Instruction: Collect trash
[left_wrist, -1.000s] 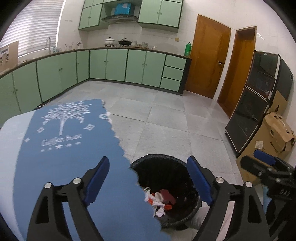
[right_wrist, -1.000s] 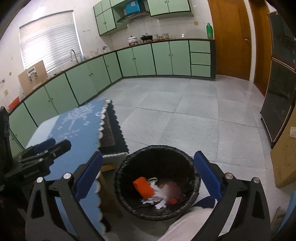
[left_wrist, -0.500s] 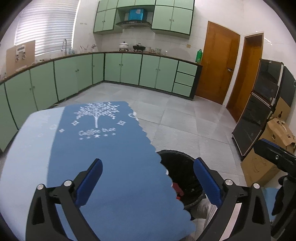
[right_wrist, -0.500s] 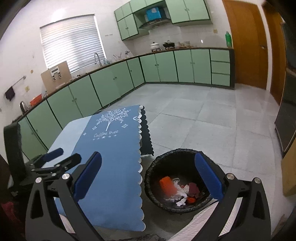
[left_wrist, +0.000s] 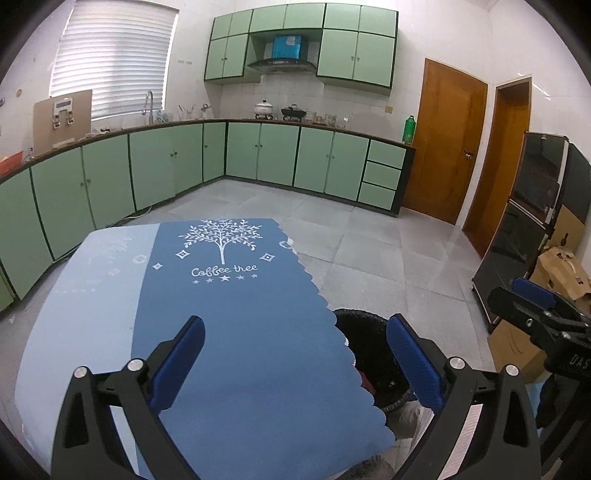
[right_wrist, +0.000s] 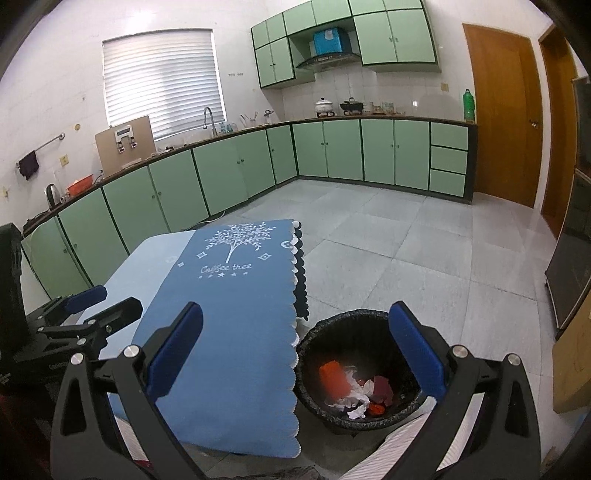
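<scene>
A black bin (right_wrist: 360, 369) lined with a black bag stands on the floor right of the table; it holds an orange piece (right_wrist: 334, 376), crumpled white paper (right_wrist: 356, 395) and red scraps. In the left wrist view the bin (left_wrist: 369, 354) is partly hidden by the table edge. My left gripper (left_wrist: 295, 358) is open and empty above the blue "Coffee tree" tablecloth (left_wrist: 236, 317). My right gripper (right_wrist: 295, 354) is open and empty, above the cloth's edge and the bin. No trash shows on the cloth.
Green cabinets (left_wrist: 258, 155) line the back and left walls. Wooden doors (left_wrist: 443, 140) stand at the right. A black cabinet (left_wrist: 524, 236) and a cardboard box (left_wrist: 561, 269) are on the far right. Grey tiled floor (right_wrist: 388, 240) lies beyond the table.
Both grippers have risen and pulled back from over the bin; the left one has swung left over the tablecloth. Both stay open and empty.
</scene>
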